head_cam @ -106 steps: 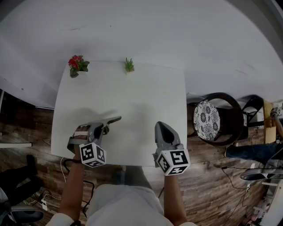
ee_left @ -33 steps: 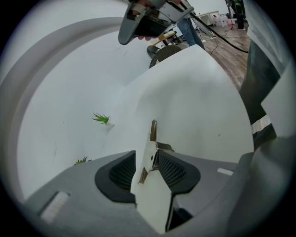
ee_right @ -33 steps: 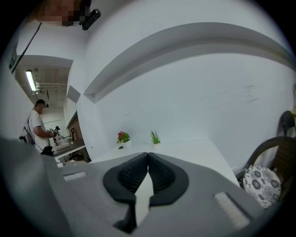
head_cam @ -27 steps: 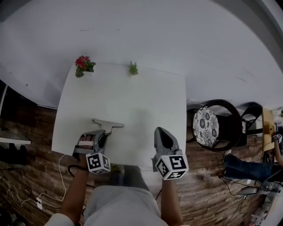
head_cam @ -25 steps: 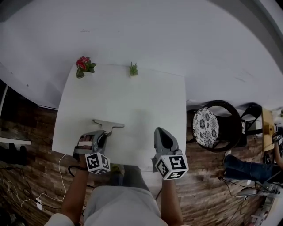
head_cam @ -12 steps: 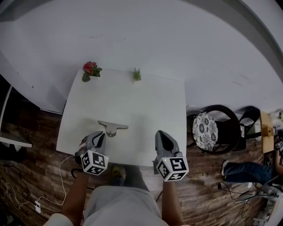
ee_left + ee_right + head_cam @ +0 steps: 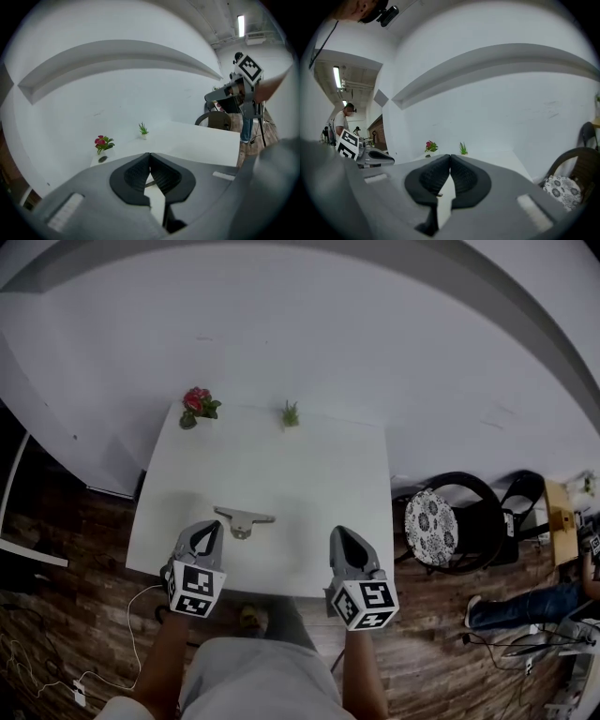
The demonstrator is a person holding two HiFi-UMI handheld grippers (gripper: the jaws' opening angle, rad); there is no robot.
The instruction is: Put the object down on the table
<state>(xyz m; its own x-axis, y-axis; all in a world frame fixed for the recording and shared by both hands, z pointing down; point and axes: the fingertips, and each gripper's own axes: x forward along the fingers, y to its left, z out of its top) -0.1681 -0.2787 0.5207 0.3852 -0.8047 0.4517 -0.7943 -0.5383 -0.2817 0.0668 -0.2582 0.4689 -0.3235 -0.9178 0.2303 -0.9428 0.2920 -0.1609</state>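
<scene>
Head view: L tool [image 7: 210, 525] just closed empty; grey obj [image 7: 243, 519] flat on table [image 7: 309, 465].

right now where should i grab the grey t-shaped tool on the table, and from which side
Probably the short stem of the grey T-shaped tool, coming from the near edge of the table: the stem points that way, while the long crossbar lies flat across it. The left gripper, shut now, is nearest.
</scene>
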